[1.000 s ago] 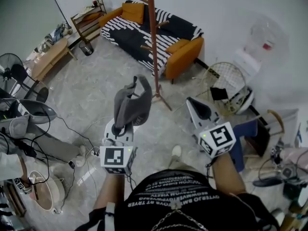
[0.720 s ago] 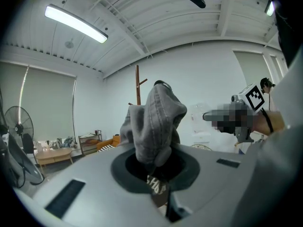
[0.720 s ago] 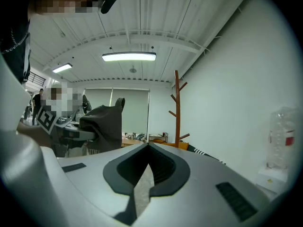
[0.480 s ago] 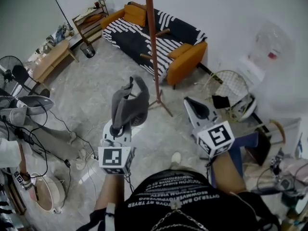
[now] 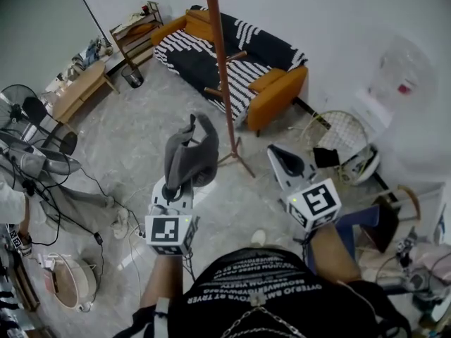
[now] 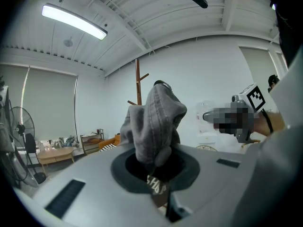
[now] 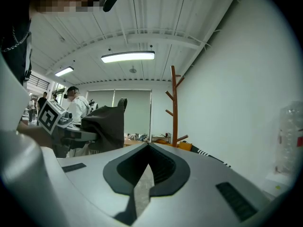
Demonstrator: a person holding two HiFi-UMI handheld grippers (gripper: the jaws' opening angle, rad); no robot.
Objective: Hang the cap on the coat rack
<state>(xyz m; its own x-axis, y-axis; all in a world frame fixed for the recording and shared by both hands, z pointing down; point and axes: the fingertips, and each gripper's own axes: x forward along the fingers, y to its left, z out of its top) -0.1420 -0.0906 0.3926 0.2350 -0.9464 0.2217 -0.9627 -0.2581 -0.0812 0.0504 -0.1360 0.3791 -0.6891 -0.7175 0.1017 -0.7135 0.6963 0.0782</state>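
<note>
A grey cap (image 5: 189, 157) stands upright out of my left gripper (image 5: 175, 186), which is shut on its lower edge. In the left gripper view the cap (image 6: 156, 119) bunches up from the jaws of my left gripper (image 6: 159, 176), and the coat rack (image 6: 138, 82) rises behind it. The brown wooden coat rack (image 5: 220, 62) stands on the floor just beyond the cap, its pegs bare. My right gripper (image 5: 273, 151) is to the right of the rack's feet, shut with nothing in it. In the right gripper view, beyond my right gripper (image 7: 147, 149), are the coat rack (image 7: 175, 108) and the cap (image 7: 106, 124).
An orange and striped sofa (image 5: 236, 58) sits behind the rack against the wall. A fan (image 5: 21, 108), a low wooden table (image 5: 77, 86) and a shelf (image 5: 134, 30) are at the left. Cables (image 5: 84, 189) trail across the floor. A round wire frame (image 5: 331, 122) lies at the right.
The rack and sofa have drifted lower and closer in the head view. Both grippers keep nearly the same pose, the cap still held in the left one.
</note>
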